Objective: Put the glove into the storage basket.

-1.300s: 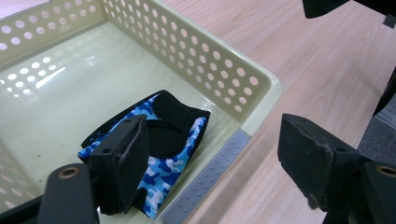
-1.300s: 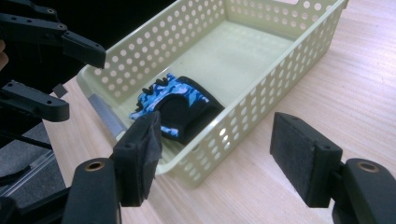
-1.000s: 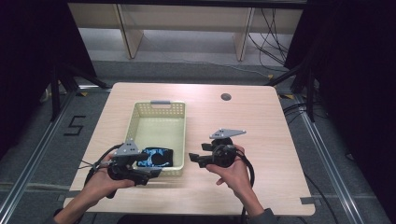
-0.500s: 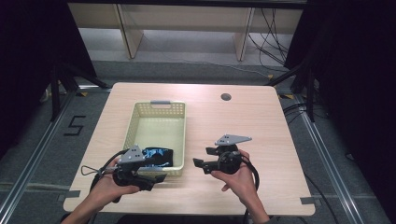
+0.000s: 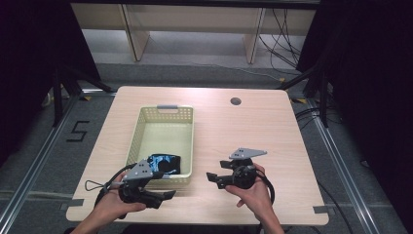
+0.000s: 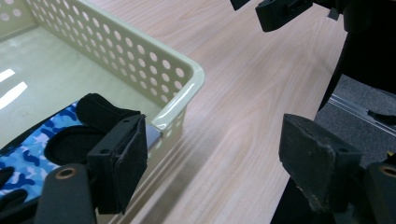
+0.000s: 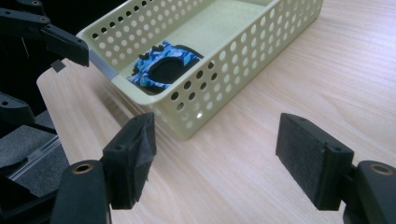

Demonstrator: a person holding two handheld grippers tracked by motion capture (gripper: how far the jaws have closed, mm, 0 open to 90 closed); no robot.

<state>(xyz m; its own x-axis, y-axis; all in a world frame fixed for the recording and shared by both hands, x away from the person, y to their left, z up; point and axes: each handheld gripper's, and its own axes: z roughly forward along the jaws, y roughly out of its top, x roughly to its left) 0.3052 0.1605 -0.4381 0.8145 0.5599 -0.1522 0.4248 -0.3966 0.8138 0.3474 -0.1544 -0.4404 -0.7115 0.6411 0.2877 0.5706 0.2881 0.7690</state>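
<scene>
The blue camouflage-patterned fabric glove (image 5: 163, 164) lies in the near end of the pale green perforated plastic basket (image 5: 165, 113) on the light wooden desk (image 5: 272, 126), while the left gripper (image 5: 163, 196) and the right gripper (image 5: 211, 176) hover beside the basket, fingers spread and empty, the right's having just been opening.

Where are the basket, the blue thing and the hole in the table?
basket (image 5: 162, 109), high view, far rim.
blue thing (image 5: 163, 164), high view, its middle, inside the basket.
hole (image 5: 235, 101), high view, its centre, on the table's far side.
</scene>
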